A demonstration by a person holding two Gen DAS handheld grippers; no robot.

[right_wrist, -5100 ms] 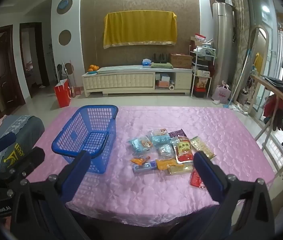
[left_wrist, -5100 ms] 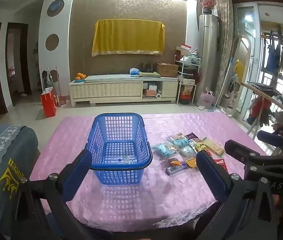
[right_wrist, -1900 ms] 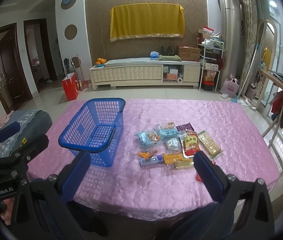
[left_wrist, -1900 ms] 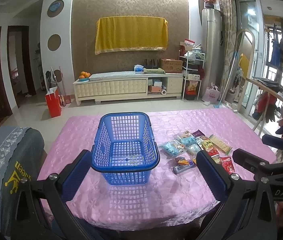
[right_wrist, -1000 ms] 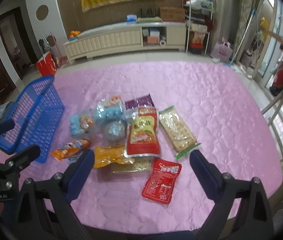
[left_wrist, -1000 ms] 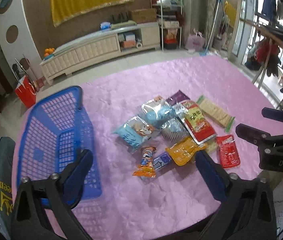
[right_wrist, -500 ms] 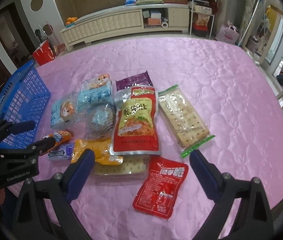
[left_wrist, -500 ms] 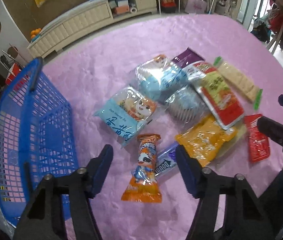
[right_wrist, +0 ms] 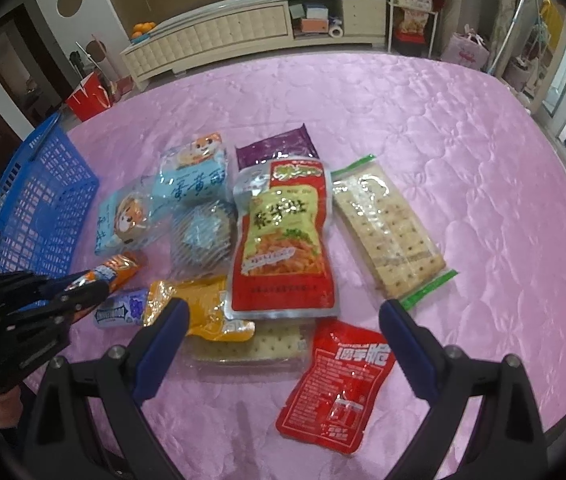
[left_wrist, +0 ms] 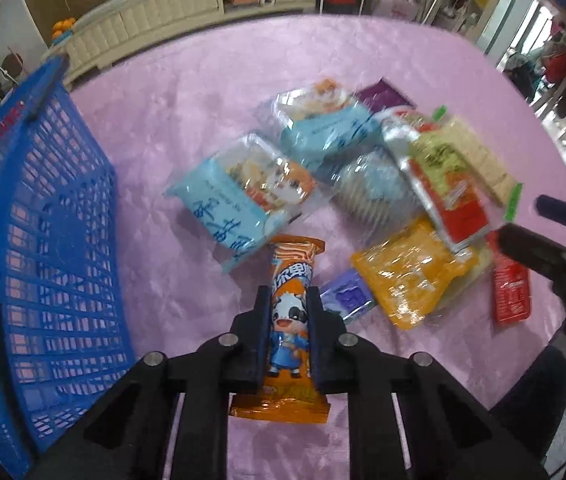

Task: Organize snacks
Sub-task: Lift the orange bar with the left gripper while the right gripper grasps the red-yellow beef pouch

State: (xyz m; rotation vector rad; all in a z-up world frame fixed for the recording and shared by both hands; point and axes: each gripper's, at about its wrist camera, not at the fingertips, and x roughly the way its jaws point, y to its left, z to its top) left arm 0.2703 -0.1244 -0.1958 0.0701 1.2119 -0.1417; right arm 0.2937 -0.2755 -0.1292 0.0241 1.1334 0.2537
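Note:
An orange snack pack [left_wrist: 295,256] with a cartoon cow lies on the pink tablecloth [left_wrist: 203,80] at the near edge of the snack pile. My left gripper [left_wrist: 289,300] points steeply down at it. Its jaws are closing, and both pads press the pack's sides. In the right wrist view the same pack [right_wrist: 121,270] sticks out of the left gripper [right_wrist: 83,286]. My right gripper [right_wrist: 283,312] hangs open above a red packet [right_wrist: 335,384] and a clear cracker pack [right_wrist: 251,350], holding nothing. The blue basket [left_wrist: 35,240] stands empty just left of the pile.
The pile also holds two light blue packs [left_wrist: 227,196], a red and yellow pouch [right_wrist: 283,240], a long cracker pack [right_wrist: 387,232], a yellow pack [right_wrist: 199,300] and a small purple bar [right_wrist: 123,310]. The table's near edge lies just below the grippers.
Both grippers came down from a view across the room to just over the snacks. The left jaws went from wide to pressing on the orange pack. The right jaws stayed wide.

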